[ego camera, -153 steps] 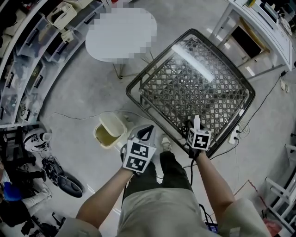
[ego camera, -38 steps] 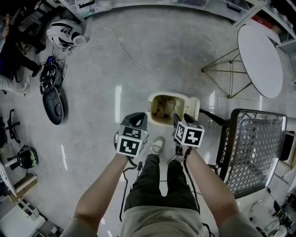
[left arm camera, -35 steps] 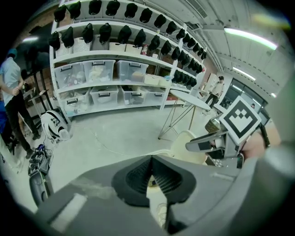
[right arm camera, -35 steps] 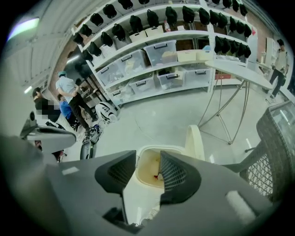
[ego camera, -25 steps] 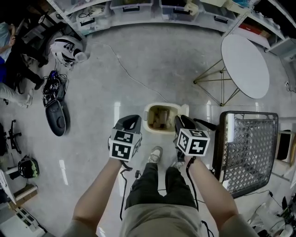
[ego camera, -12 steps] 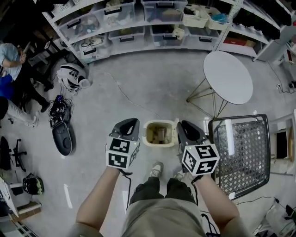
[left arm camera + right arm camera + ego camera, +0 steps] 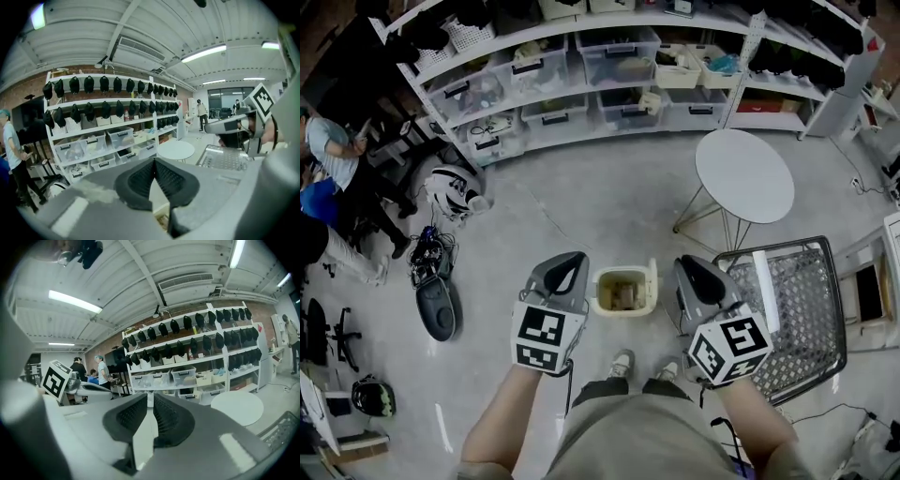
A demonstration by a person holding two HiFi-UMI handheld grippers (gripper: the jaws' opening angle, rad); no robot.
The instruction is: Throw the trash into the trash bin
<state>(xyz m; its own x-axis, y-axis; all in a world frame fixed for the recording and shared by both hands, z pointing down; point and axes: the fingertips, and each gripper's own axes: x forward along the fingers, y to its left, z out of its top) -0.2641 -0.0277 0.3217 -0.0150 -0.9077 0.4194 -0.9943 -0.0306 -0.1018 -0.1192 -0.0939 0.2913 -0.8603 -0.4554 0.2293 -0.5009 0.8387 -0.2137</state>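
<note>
Between our left tool (image 7: 565, 267) and right tool (image 7: 694, 272), the cream plastic trash bin (image 7: 624, 271) stands open on the glossy floor (image 7: 581, 197), trash (image 7: 624, 294) inside. The left's ribbed pads meet, empty. The right's have just been closing to a thin slit, nothing between. A round white table (image 7: 744, 175) and a wire-mesh cart (image 7: 792, 309) crowd the right.

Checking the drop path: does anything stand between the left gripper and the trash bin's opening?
Nothing visible does. In the head view the trash bin stands open-topped on the floor just right of the left gripper, with trash inside.
</note>
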